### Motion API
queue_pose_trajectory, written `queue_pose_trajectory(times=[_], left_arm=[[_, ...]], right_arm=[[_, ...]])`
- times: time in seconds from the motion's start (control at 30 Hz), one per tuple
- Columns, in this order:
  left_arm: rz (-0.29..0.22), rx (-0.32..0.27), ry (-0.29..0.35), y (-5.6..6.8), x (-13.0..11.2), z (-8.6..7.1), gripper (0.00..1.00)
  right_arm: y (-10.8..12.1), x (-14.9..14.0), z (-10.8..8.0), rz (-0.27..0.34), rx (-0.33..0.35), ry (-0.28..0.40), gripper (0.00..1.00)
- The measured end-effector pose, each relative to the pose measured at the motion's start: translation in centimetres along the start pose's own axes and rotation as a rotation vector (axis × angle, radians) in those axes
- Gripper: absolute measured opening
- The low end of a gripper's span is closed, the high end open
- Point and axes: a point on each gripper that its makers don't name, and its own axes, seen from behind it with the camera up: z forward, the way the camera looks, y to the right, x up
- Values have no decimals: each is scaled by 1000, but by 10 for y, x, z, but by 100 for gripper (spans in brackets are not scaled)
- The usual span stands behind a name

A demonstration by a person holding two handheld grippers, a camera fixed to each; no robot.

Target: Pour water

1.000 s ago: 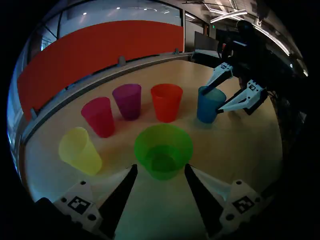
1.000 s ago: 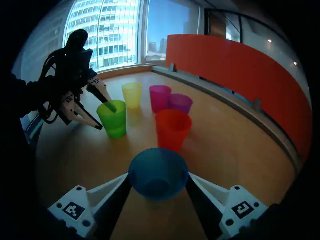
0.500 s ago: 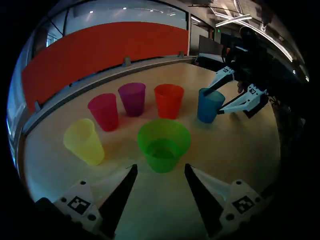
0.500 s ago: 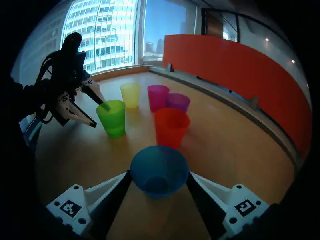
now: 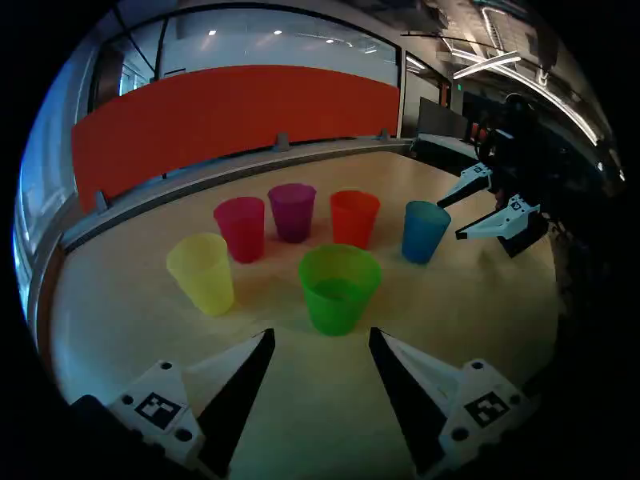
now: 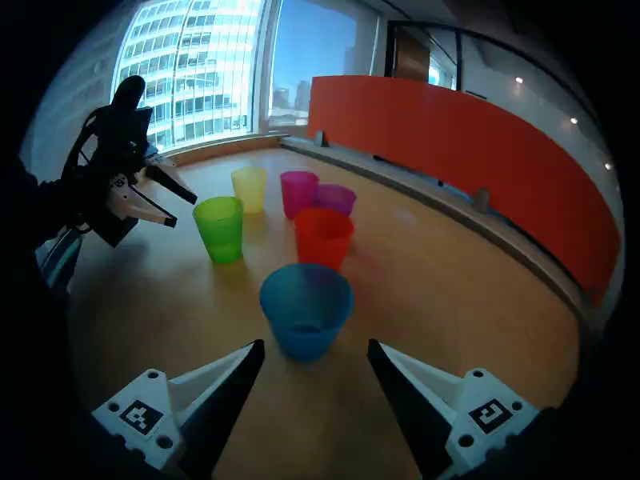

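Left gripper view, green cup (image 5: 339, 288) beyond claw (image 5: 321, 333)

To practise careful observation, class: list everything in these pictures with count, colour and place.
Yellow plastic cup: 1, yellow, end of row.
Pink plastic cup: 1, pink, beside yellow.
Purple plastic cup: 1, purple, beside pink.
Orange plastic cup: 1, orange, between purple and blue.
Blue plastic cup: 1, blue, other end of row.
Green plastic cup: 1, green, alone, outside row.
Wooden table: 1, light brown, under cups.
Partition panel: 1, orange-red, behind table.
Left gripper: 1, white-black, open, empty.
Right gripper: 1, white-black, open, empty.
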Motion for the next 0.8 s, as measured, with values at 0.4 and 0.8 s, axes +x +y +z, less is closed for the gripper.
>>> queue_pose_trajectory(times=[0.4, 0.8], left_arm=[[-64, 150, 121, -26, 8, -35, 87], [-99, 374, 289, -59, 31, -80, 87]], right_arm=[[16, 3, -35, 77, -123, 76, 100], [34, 17, -67, 134, -297, 197, 100]])
